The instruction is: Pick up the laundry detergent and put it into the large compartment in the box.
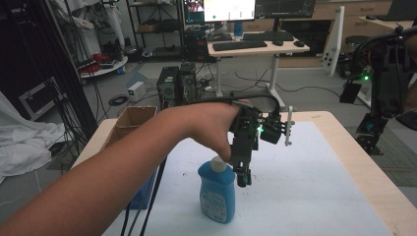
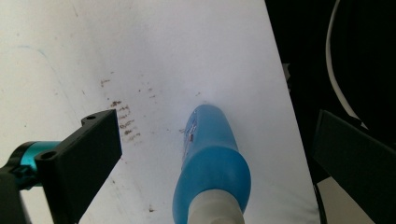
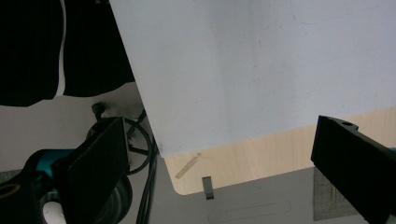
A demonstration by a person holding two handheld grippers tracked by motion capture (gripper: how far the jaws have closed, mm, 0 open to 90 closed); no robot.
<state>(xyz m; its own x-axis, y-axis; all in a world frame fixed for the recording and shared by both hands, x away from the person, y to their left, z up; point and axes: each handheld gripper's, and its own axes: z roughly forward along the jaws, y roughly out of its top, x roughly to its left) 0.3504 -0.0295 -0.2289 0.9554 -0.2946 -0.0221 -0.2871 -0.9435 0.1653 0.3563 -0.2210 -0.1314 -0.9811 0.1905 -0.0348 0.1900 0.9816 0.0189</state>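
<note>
Left gripper (image 2: 210, 154) hovering over blue bottle (image 2: 210, 158), jaws spread, bottle at 6 o'clock; grasp pending. Right gripper (image 3: 224, 163) idling, jaws spread.

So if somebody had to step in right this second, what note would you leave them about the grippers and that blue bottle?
Left gripper: open, jaws apart on either side of the blue bottle, just above its white cap, not gripping yet.
Right gripper: open, holding nothing, pointing at the near edge of the white mat and the wooden table.
Bottle: upright on the mat, toward the person's side.
Done: left gripper lined up over the bottle.
Left: probably lower it, close the jaws and lift.
</note>
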